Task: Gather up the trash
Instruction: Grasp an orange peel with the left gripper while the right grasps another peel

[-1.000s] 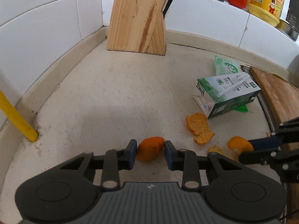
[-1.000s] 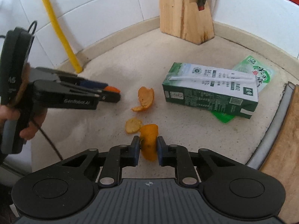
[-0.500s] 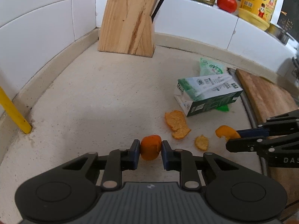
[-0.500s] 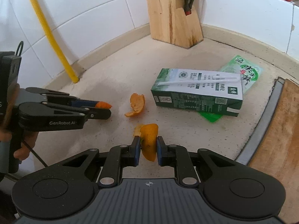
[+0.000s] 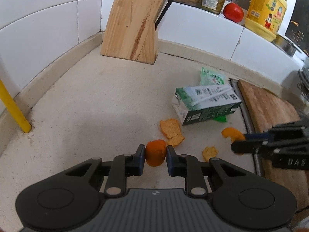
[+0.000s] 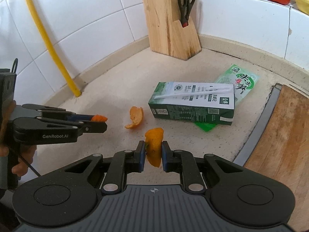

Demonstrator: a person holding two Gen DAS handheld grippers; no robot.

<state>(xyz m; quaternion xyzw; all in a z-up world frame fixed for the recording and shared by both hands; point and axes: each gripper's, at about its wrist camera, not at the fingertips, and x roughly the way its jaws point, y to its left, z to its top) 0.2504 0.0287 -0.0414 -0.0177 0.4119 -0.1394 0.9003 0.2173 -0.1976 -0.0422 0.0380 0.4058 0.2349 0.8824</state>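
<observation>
My left gripper [image 5: 154, 153] is shut on a piece of orange peel [image 5: 155, 152], held a little above the beige counter [image 5: 92, 104]. My right gripper [image 6: 152, 151] is shut on another orange peel piece [image 6: 154, 147], also lifted off the counter. Each gripper shows from the side in the other's view, the left gripper [image 6: 100, 122] and the right gripper [image 5: 239, 143], both with peel at the tips. Loose peel pieces [image 5: 171, 131] [image 5: 209, 151] still lie on the counter. A green-and-white milk carton [image 6: 193, 102] lies on its side over a green snack wrapper [image 6: 241, 81].
A wooden knife block [image 6: 170, 25] with scissors stands in the tiled corner. A yellow pipe [image 6: 50, 44] runs down the wall at left. A wooden cutting board [image 6: 283, 135] lies at right. Jars, a tomato [image 5: 233, 12] and a yellow bottle [image 5: 266, 9] sit on the back ledge.
The left jaws closed onto the peel and lifted it off the counter. Both grippers rose and drew back with their peel pieces, so the counter looks farther away.
</observation>
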